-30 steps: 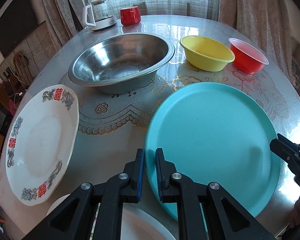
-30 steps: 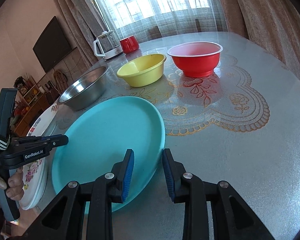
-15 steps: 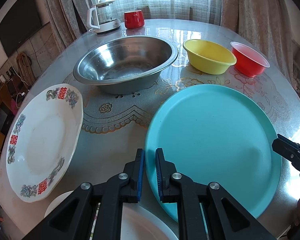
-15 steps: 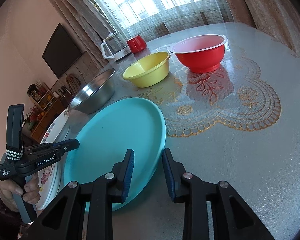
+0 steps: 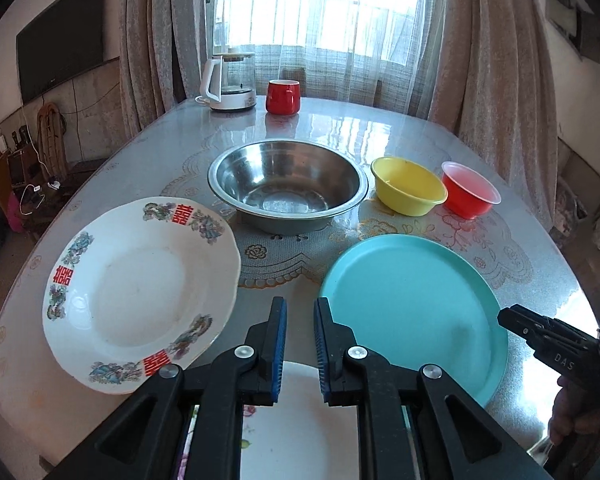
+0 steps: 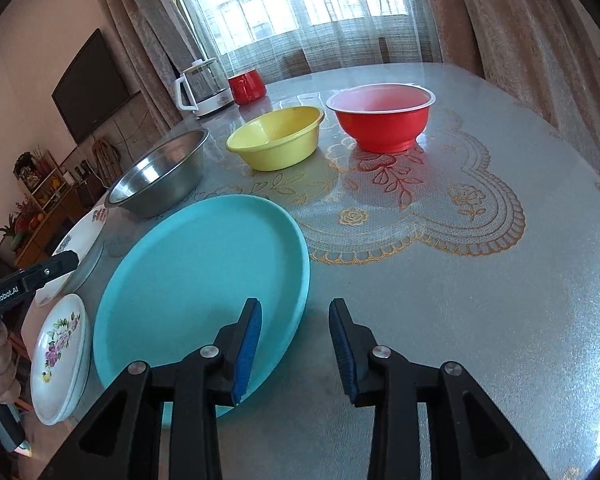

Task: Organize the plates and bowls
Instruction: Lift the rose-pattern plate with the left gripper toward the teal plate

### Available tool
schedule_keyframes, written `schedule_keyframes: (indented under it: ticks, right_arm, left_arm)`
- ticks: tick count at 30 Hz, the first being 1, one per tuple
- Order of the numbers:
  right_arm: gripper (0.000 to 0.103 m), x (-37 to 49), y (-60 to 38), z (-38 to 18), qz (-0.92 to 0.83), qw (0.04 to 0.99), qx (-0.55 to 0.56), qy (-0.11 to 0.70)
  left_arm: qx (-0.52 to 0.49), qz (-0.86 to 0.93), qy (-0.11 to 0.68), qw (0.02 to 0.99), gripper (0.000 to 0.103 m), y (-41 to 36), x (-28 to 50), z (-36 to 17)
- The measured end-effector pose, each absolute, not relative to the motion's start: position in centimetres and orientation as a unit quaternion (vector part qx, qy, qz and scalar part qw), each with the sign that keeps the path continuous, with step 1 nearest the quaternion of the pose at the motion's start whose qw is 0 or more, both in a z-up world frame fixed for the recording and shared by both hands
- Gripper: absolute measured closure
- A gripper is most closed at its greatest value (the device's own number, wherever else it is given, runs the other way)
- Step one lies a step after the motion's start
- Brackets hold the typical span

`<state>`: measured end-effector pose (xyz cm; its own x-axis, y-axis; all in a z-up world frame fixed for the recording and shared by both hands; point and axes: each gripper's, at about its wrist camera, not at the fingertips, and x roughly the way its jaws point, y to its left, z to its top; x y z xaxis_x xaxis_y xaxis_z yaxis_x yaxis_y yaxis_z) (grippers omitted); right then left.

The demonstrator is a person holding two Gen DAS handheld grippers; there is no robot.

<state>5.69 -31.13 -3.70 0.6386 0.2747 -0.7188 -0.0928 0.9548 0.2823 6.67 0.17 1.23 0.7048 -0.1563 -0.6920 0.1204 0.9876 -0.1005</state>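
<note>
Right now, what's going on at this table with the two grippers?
A person holds both grippers above a table of dishes, gripping nothing. The left gripper hovers over a small white plate, between the patterned plate and the teal plate. The right gripper is open at the teal plate's near edge. The steel bowl, yellow bowl and red bowl sit unstacked behind.

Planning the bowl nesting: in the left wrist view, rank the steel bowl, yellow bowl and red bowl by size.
1. steel bowl, clearly largest.
2. yellow bowl.
3. red bowl, slightly smaller-looking; these two sit about equally far back, so the ranking is fairly safe.
</note>
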Motion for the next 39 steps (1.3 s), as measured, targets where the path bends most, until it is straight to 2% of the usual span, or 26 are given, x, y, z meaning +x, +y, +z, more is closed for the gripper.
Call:
schedule_keyframes:
  ticks: [5, 12, 21, 26, 39]
  right_arm:
    - [0.067, 3.5, -28.7, -1.1, 0.114, 0.91, 0.101, 0.387]
    - [0.067, 1.6, -20.4, 0.6, 0.271, 0.872, 0.07, 0.402]
    - [0.072, 0.6, -14.8, -1.9, 0.301, 0.842, 0.013, 0.447]
    - [0.083, 0.7, -15.0, -3.1, 0.288, 0.84, 0.016, 0.46]
    - [0.083, 0.7, -15.2, -3.6, 0.301, 0.834, 0.049, 0.46]
  left_arm:
    - [-0.08, -0.081, 0.358, 0.927, 0.086, 6.2, 3.3, 1.5]
    - [-0.116, -0.098, 0.335, 0.93, 0.086, 11.4, -2.2, 0.1]
    - [-0.151, -0.127, 0.372, 0.907, 0.086, 12.7, -3.5, -4.0]
    - [-0.149, -0.143, 0.384, 0.9, 0.084, 11.7, -2.5, -5.0]
    - [-0.129, -0.118, 0.392, 0.903, 0.085, 10.1, -2.0, -5.3]
